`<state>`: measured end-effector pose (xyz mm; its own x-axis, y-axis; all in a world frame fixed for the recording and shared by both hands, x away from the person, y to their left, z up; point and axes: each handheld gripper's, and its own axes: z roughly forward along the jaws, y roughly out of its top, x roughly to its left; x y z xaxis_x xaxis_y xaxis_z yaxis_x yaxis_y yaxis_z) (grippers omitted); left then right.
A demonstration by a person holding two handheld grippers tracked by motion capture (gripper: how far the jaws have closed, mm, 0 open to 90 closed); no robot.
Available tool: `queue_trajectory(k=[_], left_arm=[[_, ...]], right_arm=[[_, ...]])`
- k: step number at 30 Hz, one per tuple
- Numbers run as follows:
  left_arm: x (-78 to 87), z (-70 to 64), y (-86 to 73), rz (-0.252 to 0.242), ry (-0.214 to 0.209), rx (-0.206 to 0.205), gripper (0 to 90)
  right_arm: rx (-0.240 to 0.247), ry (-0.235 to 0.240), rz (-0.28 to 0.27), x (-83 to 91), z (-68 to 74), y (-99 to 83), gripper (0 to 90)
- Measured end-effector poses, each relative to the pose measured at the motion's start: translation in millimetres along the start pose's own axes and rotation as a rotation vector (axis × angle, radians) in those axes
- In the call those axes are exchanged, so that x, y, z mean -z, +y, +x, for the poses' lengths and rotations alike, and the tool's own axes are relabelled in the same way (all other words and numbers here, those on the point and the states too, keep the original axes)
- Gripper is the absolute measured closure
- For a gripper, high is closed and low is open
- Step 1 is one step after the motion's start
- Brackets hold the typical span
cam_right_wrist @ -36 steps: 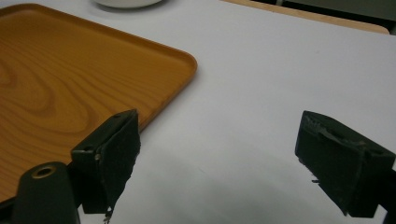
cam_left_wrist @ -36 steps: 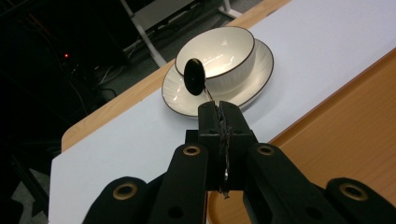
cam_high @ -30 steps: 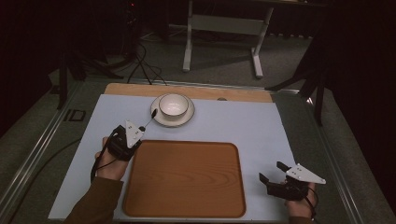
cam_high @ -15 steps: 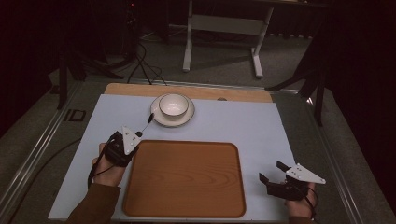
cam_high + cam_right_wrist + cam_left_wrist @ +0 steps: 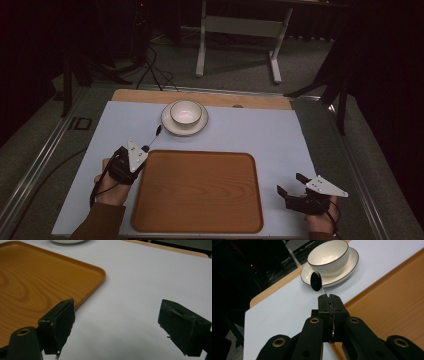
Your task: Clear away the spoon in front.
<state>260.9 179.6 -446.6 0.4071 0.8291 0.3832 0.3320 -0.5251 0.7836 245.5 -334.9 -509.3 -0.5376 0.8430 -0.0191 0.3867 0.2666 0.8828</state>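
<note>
You hold a spoon (image 5: 316, 281) in your left gripper (image 5: 328, 298). The spoon has a round, glossy black bowl on a thin metal stem, and it sticks out forward from the jaw tips. In the left gripper view the two black jaws are pressed together on the stem with no gap between them. In the high view the spoon (image 5: 153, 137) points up and away from your left gripper (image 5: 145, 148) toward the dishes, its tip near the saucer but apart from it.

A cream ceramic bowl (image 5: 186, 112) with fine ribbed sides and a dark rim sits in a matching ribbed saucer (image 5: 170, 126) at the far middle of the table. Closer to you lies a wooden tray (image 5: 198, 191), rectangular with rounded corners, a low raised lip and a visible grain, with nothing on it. Your left gripper sits just beside its far left corner.

The table (image 5: 270, 135) has a smooth, pale blue-white matte top, with a strip of bare light wood along its far edge. Around it the room is dark, with a grey floor, loose cables and the legs of a white stand behind the table.

Your right gripper (image 5: 293, 185) rests low over the table at the near right, just beside the tray's right edge. Its jaws stand wide apart and hold nothing; in the right gripper view bare tabletop lies between its rough black pads (image 5: 65, 319).
</note>
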Motion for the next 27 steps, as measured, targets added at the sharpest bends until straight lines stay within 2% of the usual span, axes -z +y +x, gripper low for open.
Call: queue_trajectory(k=[14,18,26,27], left_arm=[[8.1,-6.7,-13.3,0.018,-0.010,-0.001,88.5],[11.0,-9.4,-18.9,0.018,-0.023,0.010,88.4],[14.0,-14.5,-26.4,0.026,-0.021,0.011,88.4],[15.1,-16.5,-31.4,0.029,-0.014,0.011,88.4]], right_arm=[[0.001,0.001,0.001,-0.4,-0.1,-0.2,13.9],[0.001,0.001,0.002,-0.5,0.2,-0.2,13.9],[0.000,0.000,0.001,-0.3,-0.1,-0.2,13.9],[0.003,0.000,0.001,-0.3,0.0,-0.2,13.9]])
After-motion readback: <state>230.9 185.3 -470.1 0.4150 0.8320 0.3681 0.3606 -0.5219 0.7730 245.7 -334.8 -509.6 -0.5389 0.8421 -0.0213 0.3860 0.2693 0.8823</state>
